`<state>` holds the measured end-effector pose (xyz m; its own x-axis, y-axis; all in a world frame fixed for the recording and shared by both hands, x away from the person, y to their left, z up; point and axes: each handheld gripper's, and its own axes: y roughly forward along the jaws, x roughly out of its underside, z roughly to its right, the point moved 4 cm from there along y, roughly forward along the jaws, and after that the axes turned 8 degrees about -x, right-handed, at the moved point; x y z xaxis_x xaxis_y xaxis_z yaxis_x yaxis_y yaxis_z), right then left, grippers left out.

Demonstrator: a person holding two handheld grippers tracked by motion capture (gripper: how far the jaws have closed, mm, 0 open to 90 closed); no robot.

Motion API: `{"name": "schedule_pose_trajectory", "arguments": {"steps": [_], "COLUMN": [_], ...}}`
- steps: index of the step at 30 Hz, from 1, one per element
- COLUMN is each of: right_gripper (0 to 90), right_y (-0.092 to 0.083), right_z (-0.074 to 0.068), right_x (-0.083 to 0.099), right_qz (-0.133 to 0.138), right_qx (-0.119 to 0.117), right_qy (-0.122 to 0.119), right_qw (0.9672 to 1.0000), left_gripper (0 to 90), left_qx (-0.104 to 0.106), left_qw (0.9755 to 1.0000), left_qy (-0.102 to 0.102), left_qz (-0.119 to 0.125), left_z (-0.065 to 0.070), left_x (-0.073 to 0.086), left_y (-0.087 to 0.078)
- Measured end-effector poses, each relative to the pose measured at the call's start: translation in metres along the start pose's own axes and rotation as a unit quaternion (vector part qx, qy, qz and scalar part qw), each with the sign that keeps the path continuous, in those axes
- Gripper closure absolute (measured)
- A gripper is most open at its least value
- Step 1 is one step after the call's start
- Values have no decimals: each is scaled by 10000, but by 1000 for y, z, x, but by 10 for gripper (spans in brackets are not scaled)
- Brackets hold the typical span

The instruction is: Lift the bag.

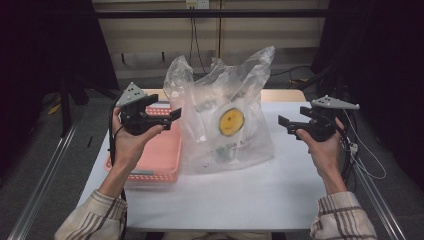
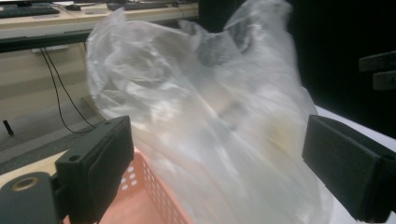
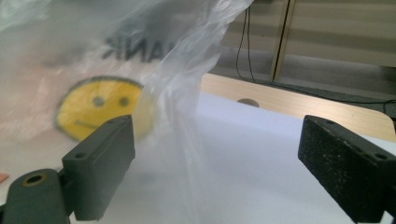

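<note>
White tabletop (image 1: 240,195) at frame centre bears a crinkled clear plastic bag (image 1: 220,100) with yellow smiley, both the left gripper (image 1: 172,116) and the right gripper (image 1: 283,125) spread, empty.

The bag (image 1: 220,117) is thin, clear plastic film, crinkled and glossy where light catches its folds, with a flat yellow face printed on it. The basket (image 1: 160,155) beside it is pink moulded plastic, perforated and dull. The tabletop (image 1: 240,192) has a smooth, matt white surface with a pale wood strip along its far edge. The tongs (image 3: 215,168) have matt black pads, the right-hand pad finely grainy.
</note>
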<state>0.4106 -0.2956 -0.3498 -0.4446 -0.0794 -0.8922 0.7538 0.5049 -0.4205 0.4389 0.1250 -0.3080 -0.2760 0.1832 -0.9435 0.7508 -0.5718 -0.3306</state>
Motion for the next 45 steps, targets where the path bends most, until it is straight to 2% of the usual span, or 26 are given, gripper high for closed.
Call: {"name": "schedule_pose_trajectory", "arguments": {"steps": [6,13,17,20,22,30,36,38,41,45], "right_gripper": [111,114,127,124,122,122,124,124,125,126], "right_y": [4,3,1,-1,-2,-9,-12,-14,-18,-23], "right_z": [-12,-30,-37,-40,-42,-51,-58,-61,-63,-62], "right_x": [17,35,46,55,62,81,100,106,113,122], "right_qz": [-110,-224,-308,-397,-454,-516,-659,-683,-659,-631], "right_qx": [-66,-209,-149,-126,-139,-99,-117,-109,-87,-40], "right_qy": [-10,-98,-105,-122,-110,-140,-167,-168,-188,-149], "right_qw": [9999,9995,9994,9991,9988,9985,9976,9975,9976,9979], "left_gripper": [59,42,43,47,52,54,54,54,53,56], "left_qx": [161,246,229,251,225,127,155,152,22,-52], "left_qw": [9997,9993,9989,9985,9983,9987,9988,9986,9987,9990], "left_qy": [-88,45,129,114,84,64,106,193,235,78], "left_qz": [-182,-274,-390,-477,-531,-493,-461,-461,-456,-441], "left_z": [5,12,15,17,18,26,36,38,37,33], "left_x": [18,37,50,63,71,92,114,118,126,139], "left_y": [-6,-19,-25,-30,-34,-57,-73,-76,-79,-81]}}
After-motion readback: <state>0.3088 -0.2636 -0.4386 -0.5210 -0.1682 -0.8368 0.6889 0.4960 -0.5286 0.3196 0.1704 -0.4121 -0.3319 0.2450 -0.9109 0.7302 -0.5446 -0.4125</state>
